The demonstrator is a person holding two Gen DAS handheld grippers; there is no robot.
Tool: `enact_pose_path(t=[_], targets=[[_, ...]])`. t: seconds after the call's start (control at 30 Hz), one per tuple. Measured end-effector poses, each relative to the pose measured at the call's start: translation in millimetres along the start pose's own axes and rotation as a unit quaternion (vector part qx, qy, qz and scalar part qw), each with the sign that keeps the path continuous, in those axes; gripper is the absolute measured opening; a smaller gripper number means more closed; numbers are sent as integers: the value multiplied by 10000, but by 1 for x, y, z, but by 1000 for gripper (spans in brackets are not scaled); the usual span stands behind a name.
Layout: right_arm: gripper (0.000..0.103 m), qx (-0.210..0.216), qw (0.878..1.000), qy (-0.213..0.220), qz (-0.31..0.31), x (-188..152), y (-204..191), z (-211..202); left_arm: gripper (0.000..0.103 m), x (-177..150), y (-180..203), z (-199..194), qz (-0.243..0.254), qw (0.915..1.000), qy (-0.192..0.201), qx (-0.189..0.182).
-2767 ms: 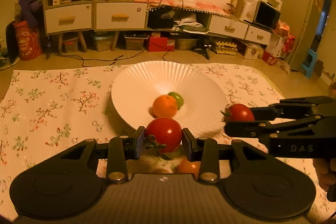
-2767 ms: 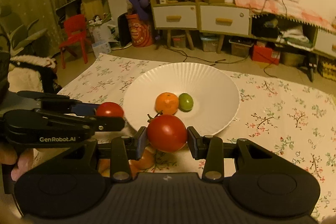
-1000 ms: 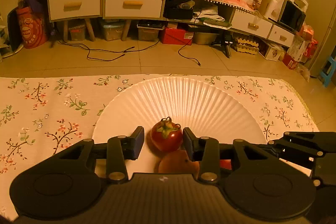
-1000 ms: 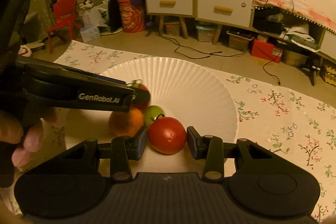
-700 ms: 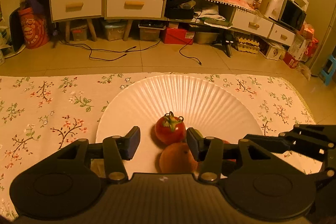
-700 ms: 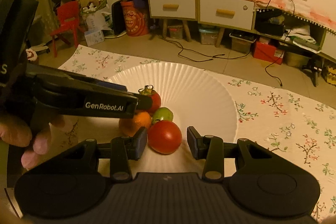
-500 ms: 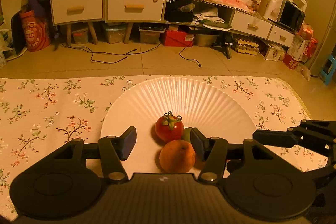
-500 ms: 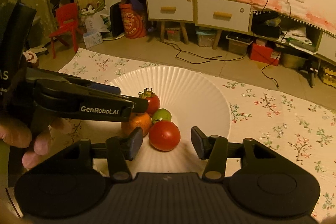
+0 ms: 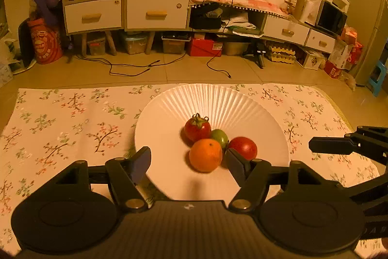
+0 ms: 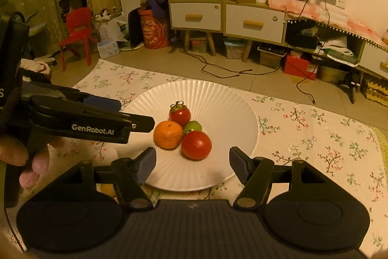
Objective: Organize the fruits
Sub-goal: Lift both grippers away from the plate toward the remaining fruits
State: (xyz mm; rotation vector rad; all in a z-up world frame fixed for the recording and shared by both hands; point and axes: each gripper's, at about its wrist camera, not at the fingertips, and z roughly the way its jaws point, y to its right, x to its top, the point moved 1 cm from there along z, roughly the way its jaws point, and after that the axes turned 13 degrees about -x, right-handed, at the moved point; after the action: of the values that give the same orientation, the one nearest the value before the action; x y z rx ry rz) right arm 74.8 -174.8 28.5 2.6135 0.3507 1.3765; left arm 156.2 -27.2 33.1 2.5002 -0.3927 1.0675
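- Left claw (image 9: pixel 188 159): released, nothing between the pads. Its jaws have just been opening; the orange only appears between them in the left wrist view, lying beyond on the plate.
- Right claw (image 10: pixel 191 162): likewise released and empty, jaws have just been opening. The smooth tomato sits ahead of the gap, untouched.
- Fruit location: all four sit clustered at the low centre of the white fluted plate (image 9: pixel 169 111). The stemmed tomato (image 9: pixel 197 128) is at the far side, the small green fruit (image 9: pixel 220 136) in the middle, the orange (image 9: pixel 205 155) nearest my left claw, the smooth tomato (image 10: pixel 196 145) nearest my right. They touch one another.
- Why clustered: my judgement is that the plate's sloped sides let round fruit settle inward, so they hold there without rolling off.
- Why claws wide: open jaws clear the fruit, so withdrawing should not nudge the pile.
- The plate rests on the floral cloth (image 9: pixel 60 118) over the tabletop.
- Something orange (image 10: pixel 108 188) shows under my right claw, beside the plate; too hidden to identify. If fruit, it remains to collect.
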Motion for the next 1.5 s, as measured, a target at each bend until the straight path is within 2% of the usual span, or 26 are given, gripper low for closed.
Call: enact_pose_path(t=[0.13,0.37,0.53,0.7,0.93,1.03,1.13,1.27,1.5], targets=[[67,11,10000,38,-59,-5,-4,-8,73,-9,-1,-10,42,10000,-7,36],[70,102,9998,99,-130,-13,-15,-21,73,-24,-4,-24,-64,10000,-18,-22],[72,144,9998,114,-123,-21,-19,-28,79,-36,-4,-35,79,10000,-14,27],[75,153,9996,123,-192,-30,-25,-31,80,-50,-6,-44,110,9999,-71,8],[85,265,9993,119,-248,-41,-34,-32,87,-71,-9,-53,129,9997,-192,46],[87,265,9994,115,-195,-48,-36,-31,94,-80,-10,-61,134,9998,-170,18],[88,271,9996,45,-46,-55,-36,-31,94,-90,-11,-69,232,9996,-168,71],[95,193,9998,34,-92,-61,-35,-32,95,-99,-14,-75,226,9995,-195,45],[97,112,9996,-144,-213,-75,-38,-29,96,-116,-16,-77,236,9990,-376,-8]])
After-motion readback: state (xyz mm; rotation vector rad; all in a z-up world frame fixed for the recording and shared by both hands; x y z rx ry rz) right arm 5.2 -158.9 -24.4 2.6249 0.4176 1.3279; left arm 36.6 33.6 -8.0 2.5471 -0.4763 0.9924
